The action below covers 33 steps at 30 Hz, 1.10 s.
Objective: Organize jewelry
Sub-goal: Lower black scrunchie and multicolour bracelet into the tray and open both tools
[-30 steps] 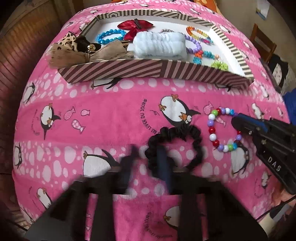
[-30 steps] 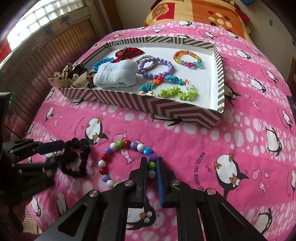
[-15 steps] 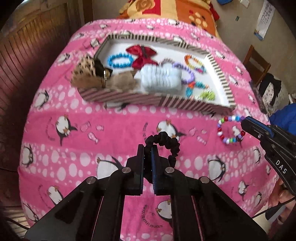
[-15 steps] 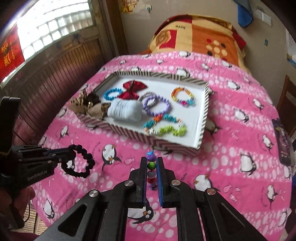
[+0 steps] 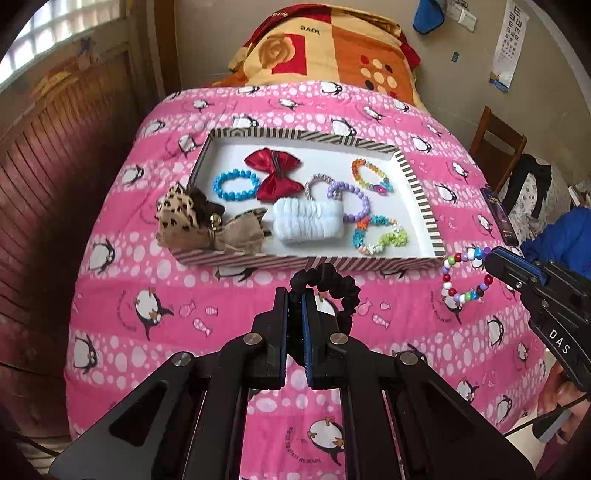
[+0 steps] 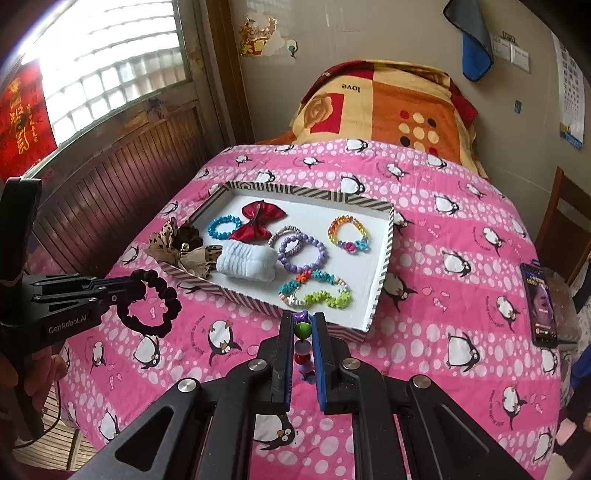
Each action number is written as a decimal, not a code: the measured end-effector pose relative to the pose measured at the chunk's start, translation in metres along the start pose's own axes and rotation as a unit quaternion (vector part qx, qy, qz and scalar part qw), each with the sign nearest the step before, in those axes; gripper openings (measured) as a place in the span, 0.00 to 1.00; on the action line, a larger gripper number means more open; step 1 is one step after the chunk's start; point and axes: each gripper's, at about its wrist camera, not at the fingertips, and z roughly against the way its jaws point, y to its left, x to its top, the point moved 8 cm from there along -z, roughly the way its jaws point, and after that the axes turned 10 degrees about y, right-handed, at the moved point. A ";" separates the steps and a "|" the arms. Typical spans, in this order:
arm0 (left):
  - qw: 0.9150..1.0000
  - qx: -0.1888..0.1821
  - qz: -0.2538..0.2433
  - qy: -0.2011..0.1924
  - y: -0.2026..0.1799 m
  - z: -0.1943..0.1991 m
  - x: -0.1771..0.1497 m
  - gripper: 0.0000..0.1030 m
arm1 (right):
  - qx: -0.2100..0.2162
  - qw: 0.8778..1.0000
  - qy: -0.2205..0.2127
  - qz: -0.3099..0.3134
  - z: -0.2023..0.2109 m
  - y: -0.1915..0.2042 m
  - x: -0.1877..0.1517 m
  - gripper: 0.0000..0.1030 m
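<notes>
The black scrunchie [image 5: 334, 291], soft and light, hangs clamped in the left gripper [image 5: 294, 295]; the beaded bracelet [image 5: 466, 275], slippery and floppy, is pinched by the right gripper [image 6: 303, 325], both just near of the striped tray [image 5: 417, 184].

A bed under a pink penguin blanket [image 6: 461, 302] fills the room's middle. At twelve o'clock lies an orange patterned quilt [image 6: 388, 107] against a beige wall [image 6: 369, 33]. At ten o'clock, daylight enters a glass-block window [image 6: 110, 62] above dark wood panelling [image 6: 110, 192]; at three o'clock stands a wooden chair [image 5: 496, 147].
</notes>
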 end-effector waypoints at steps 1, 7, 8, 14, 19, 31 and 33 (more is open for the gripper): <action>1.000 0.001 -0.001 -0.002 -0.001 0.001 0.002 0.05 | -0.002 1.000 -0.002 0.001 0.002 -0.001 0.002 0.08; 1.000 0.002 -0.008 -0.012 -0.006 0.009 0.017 0.05 | -0.008 1.000 -0.008 0.004 0.007 -0.006 0.014 0.08; 1.000 0.002 -0.010 -0.014 -0.007 0.010 0.020 0.05 | -0.009 1.000 -0.010 0.005 0.008 -0.007 0.018 0.08; 0.999 -0.038 -0.019 -0.013 -0.015 0.013 0.044 0.05 | -0.013 1.000 -0.011 0.009 0.002 -0.012 0.038 0.08; 0.999 -0.034 -0.018 -0.019 -0.017 0.012 0.065 0.05 | -0.010 1.000 -0.004 0.010 -0.011 -0.020 0.058 0.08; 1.000 -0.020 -0.021 0.008 -0.025 -0.042 0.130 0.05 | 0.032 0.998 0.042 0.024 -0.072 -0.018 0.089 0.08; 1.000 -0.020 -0.017 0.017 -0.025 -0.056 0.141 0.05 | 0.044 0.997 0.052 0.029 -0.085 -0.017 0.092 0.08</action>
